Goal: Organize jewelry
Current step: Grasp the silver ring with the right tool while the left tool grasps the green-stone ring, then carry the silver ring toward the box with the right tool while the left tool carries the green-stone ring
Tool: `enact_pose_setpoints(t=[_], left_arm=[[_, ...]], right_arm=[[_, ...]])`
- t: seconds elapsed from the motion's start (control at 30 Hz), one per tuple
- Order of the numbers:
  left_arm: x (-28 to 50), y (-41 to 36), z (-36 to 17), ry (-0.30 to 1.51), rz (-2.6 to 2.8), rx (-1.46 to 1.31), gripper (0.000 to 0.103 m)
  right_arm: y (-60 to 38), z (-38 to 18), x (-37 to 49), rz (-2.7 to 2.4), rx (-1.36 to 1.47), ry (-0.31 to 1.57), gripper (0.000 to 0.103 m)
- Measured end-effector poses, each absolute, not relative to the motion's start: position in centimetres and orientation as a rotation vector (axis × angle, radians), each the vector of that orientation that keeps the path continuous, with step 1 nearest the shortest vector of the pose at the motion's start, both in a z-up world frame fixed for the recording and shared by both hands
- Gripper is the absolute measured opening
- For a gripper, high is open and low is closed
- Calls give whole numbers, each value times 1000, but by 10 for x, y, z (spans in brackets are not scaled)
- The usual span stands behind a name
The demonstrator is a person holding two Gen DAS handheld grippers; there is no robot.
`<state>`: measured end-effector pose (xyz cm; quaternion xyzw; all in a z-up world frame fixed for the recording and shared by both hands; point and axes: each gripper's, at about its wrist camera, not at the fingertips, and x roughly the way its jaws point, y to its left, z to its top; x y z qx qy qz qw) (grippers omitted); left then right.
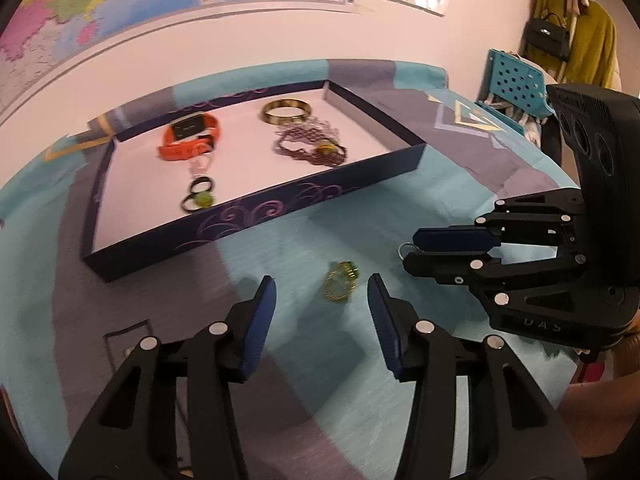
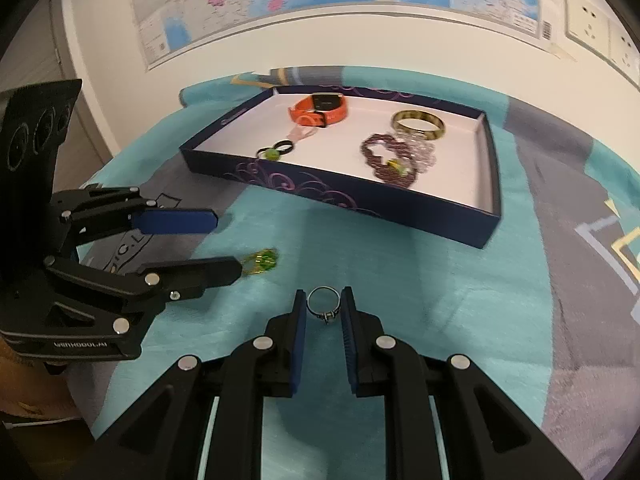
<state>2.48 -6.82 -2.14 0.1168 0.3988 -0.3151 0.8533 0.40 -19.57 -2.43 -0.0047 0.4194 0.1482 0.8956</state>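
Silver ring (image 2: 324,305) upright between right tool (image 2: 323,308) pads, setting downward

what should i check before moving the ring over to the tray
1. Silver ring sits between the right gripper pads: ok.
2. Right gripper is actually clamped on the ring: cannot tell; the pads look to be at its sides, but firm contact is not clear.
3. Tray has bare floor for the ring: ok, free space at its near right corner, beside the beaded bracelet.
4. Path to the tray is free: ok, only cloth lies between.
5. Left gripper is out of the way: ok, it is open off to the side over the green and gold ring, which is not yet gripped.
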Motion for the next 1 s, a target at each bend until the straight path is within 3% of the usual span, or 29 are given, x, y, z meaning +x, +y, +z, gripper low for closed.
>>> enact_pose_setpoints(t=[0.23,0.6,1.0], left_arm=[[34,-88,-32,886,-688,265,35],[35,-85,-32,890,-683,247,11],[29,-60,-22,877,-639,184,10]], right_arm=[[-201,-24,4,314,14,861,15],[-203,-26,6,334,32,865,15],[-194,-22,5,359,30,852,15]])
